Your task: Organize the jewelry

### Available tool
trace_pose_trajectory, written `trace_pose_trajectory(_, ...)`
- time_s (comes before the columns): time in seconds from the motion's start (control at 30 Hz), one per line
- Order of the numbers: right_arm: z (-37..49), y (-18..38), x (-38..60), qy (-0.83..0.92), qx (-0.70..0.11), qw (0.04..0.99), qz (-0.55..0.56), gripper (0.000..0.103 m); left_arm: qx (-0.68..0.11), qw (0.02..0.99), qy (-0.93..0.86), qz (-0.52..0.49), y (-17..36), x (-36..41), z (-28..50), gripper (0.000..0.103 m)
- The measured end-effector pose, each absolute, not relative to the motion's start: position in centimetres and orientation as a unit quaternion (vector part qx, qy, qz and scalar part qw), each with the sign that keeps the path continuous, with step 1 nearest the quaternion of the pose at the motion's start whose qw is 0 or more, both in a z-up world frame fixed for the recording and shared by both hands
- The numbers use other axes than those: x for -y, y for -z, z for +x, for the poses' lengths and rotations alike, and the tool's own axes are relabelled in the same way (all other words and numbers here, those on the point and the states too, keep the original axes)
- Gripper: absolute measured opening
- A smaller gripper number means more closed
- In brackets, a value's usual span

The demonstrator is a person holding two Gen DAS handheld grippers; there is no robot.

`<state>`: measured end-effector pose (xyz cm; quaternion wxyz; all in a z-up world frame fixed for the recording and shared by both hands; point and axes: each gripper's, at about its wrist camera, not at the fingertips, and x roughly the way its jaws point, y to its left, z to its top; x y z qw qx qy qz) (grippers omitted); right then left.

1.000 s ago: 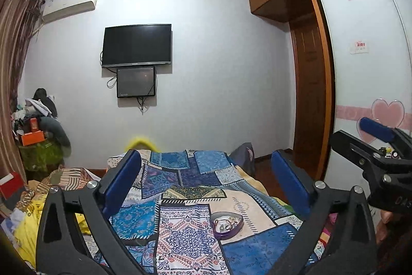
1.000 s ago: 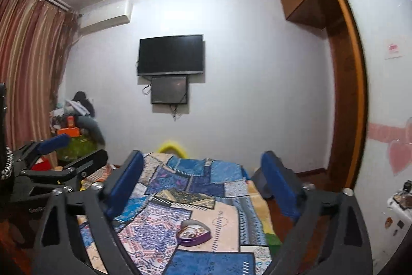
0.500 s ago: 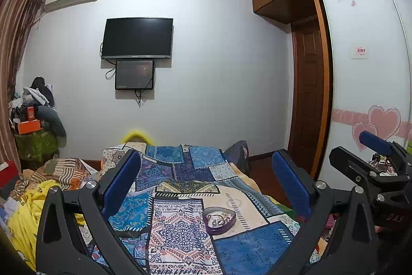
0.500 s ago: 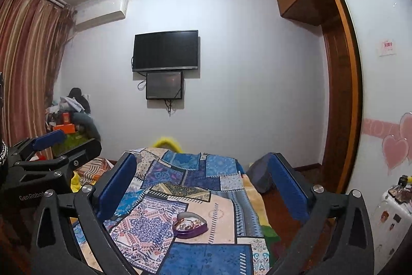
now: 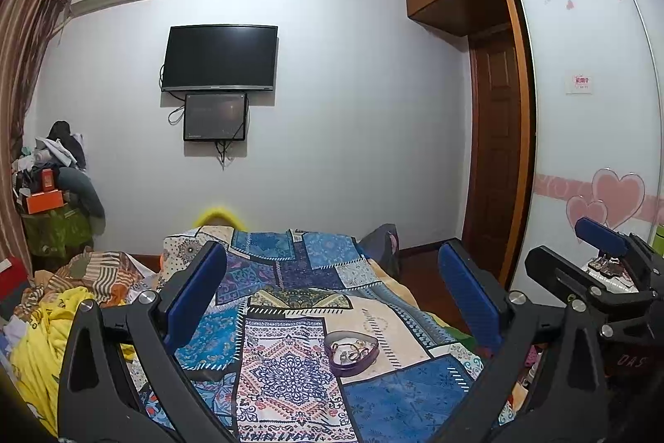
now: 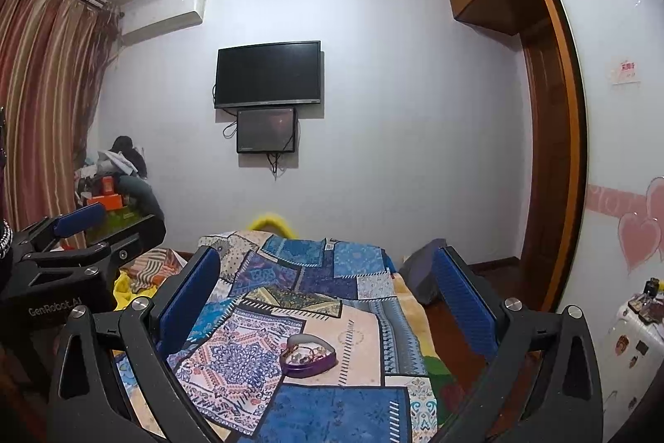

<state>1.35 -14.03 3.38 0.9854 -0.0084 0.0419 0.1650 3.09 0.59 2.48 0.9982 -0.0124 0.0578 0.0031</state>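
Purple heart-shaped tray [image 5: 352, 353], jewelry pieces [image 5: 350, 348] inside, sits on patchwork bedspread [image 5: 290, 318], toward near right part of bed, well ahead of both claws. Left gripper [image 5: 332, 302] spread wide, empty; right gripper [image 6: 328, 302] same. Tray probably light, stiff, rim good for pinching. Pieces small, slippery, tangle easily; soft bed gives under push.

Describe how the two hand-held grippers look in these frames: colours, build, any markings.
Both match: the left hand-held gripper and the right hand-held gripper have black angular frames with triangular cut-outs and silver bolts, each with two flat fingers faced in ribbed blue pads. In the right wrist view the left unit's body bears white "GenRobot.AI" lettering; in the left wrist view the right unit shows partial letters, unreadable.
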Motion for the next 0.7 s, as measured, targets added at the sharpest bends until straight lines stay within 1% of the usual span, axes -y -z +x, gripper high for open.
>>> trace_pose_trajectory(0.7, 1.4, -3.48, 14.27, -0.166, -0.053, 0.985, -0.005, 0.102, -0.069, 0.997, 0.001, -0.014, -1.87, -0.26, 3.19, 0.103)
